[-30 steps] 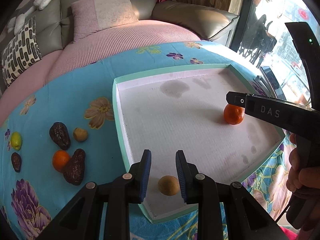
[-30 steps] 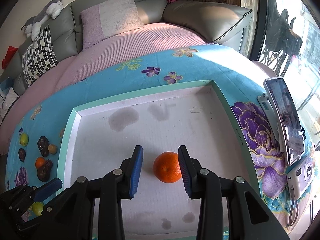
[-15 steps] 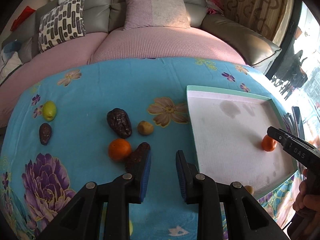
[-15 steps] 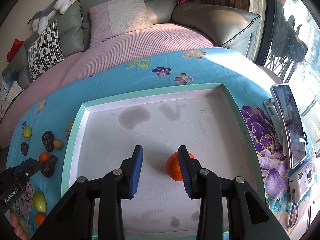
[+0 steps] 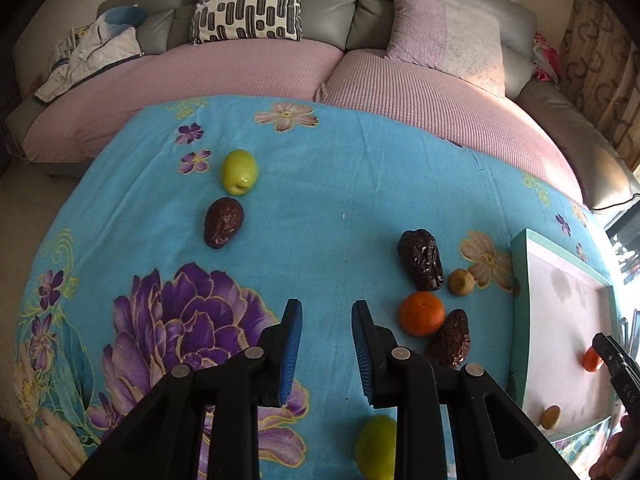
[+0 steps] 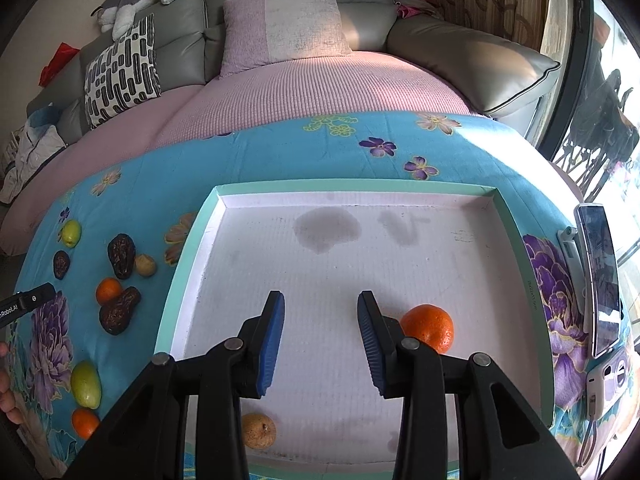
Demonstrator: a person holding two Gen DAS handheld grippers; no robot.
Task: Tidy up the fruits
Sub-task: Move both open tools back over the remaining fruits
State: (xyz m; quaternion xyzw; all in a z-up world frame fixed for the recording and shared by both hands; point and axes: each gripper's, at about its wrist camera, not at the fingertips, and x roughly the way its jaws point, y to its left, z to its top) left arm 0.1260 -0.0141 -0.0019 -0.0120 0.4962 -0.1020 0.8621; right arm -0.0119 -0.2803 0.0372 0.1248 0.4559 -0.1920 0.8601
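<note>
My left gripper hangs open and empty over the blue floral cloth, left of the white tray. To its right lie an orange, two dark dates and a small tan fruit. A green fruit and another date sit farther off; a second green fruit lies under the fingers. My right gripper is open over the tray, with an orange just right of it and a tan fruit below.
A phone and a small camera lie on the cloth right of the tray. A pink-covered sofa with cushions curves behind the table. More fruit, a green one and an orange, lies at the cloth's near left edge.
My left gripper has swung left, from over the tray's tan fruit out to the cloth. My right gripper has drawn left off the orange, which now rests in the tray beside it.
</note>
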